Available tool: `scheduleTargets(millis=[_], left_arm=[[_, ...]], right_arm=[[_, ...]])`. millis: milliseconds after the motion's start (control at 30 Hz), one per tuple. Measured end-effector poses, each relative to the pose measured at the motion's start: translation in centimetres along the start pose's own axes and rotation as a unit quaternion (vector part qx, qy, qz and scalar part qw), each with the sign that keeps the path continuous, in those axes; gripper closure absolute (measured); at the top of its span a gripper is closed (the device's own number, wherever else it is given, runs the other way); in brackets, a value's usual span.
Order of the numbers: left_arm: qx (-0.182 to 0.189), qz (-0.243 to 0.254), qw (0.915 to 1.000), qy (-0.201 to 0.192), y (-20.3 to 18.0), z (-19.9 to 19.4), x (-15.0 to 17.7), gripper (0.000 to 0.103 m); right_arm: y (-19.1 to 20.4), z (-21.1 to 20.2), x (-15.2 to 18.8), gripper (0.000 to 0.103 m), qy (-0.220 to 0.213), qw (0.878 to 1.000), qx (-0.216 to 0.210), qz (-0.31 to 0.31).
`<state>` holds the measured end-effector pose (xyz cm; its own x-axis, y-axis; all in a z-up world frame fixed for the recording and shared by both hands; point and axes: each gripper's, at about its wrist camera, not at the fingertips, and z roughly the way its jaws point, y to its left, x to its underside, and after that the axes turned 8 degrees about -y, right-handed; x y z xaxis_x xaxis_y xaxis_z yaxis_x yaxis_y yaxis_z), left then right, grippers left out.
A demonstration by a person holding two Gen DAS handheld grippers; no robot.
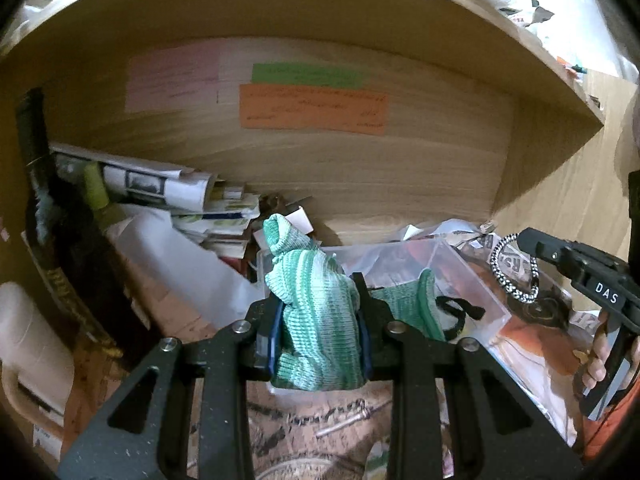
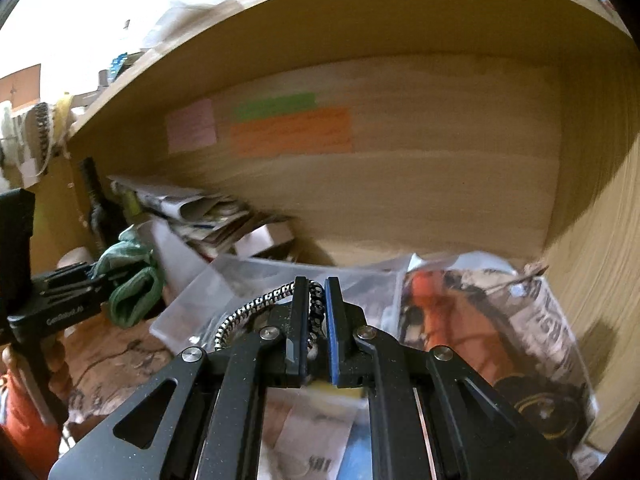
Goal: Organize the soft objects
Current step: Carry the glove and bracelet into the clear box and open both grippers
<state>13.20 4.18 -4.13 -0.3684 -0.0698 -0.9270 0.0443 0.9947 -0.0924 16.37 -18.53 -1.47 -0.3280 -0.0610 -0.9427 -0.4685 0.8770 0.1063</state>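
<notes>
Wooden shelf alcove (image 1: 360, 168) with pink, green and orange paper notes (image 1: 312, 110) on its back panel.

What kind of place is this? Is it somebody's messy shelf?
Probably, yes: a cluttered wooden shelf nook at home. Colored paper notes are stuck on its back wall, and piled papers and a clear plastic box crowd it.

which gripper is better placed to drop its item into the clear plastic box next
Probably the left. The left gripper clamps the green knit cloth directly at the near edge of the clear plastic box. The right gripper pinches the braided bracelet and appears off to the box's right side.
</notes>
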Motion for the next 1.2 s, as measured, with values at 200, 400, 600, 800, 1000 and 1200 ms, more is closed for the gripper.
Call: scheduleTargets(millis=[200,400,600,800,1000,1200], left_arm=[[-0.005,0.012,0.9997,0.019,-0.8,3.1,0.2,0.074],[-0.009,0.023,0.9983,0.052,-1.3,6.5,1.5,0.073],[-0.009,0.042,0.9959,0.080,-2.2,8.6,3.0,0.073],[-0.010,0.061,0.9931,0.100,-2.9,9.4,4.0,0.072],[-0.012,0.056,0.9930,0.103,-2.7,9.0,4.0,0.051],[-0.004,0.043,0.9959,0.079,-2.4,6.7,2.7,0.038]], right_arm=[[-0.5,2.8,0.0,0.096,0.013,1.000,0.020,-0.007],[-0.8,5.8,1.0,0.096,0.044,0.998,0.039,-0.021],[-1.4,8.5,2.7,0.096,0.091,0.994,0.048,-0.024],[-1.4,9.5,3.4,0.095,0.119,0.991,0.047,-0.033],[-1.1,8.8,3.1,0.070,0.115,0.991,0.053,-0.048],[-0.3,6.4,1.8,0.042,0.081,0.993,0.056,-0.062]])
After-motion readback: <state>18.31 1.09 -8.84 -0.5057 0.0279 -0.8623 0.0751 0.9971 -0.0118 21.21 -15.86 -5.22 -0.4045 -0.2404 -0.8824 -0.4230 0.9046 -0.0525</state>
